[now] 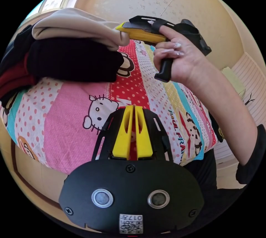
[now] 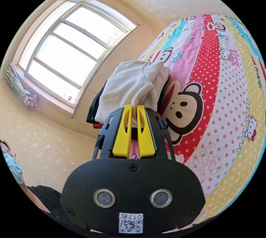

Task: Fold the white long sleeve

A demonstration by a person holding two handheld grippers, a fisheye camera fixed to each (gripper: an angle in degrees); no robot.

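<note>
Cartoon-print bedspread spread under both tools, with a stack of dark clothes heaped just ahead of the left gripper, jaws pressed together on nothing. Folded white long sleeve lying on top of that stack, its near edge pinched, seemingly by both jaws, in the right gripper. Best set down squarely and released gently, keeping the folds flat.

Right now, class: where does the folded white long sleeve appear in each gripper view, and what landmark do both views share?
Left gripper view: white long sleeve at upper left, atop a dark clothes pile, its edge pinched by the right gripper.
Right gripper view: it sits at centre, just beyond the right gripper.
Shared landmark: the cartoon-print bedsheet.
</note>
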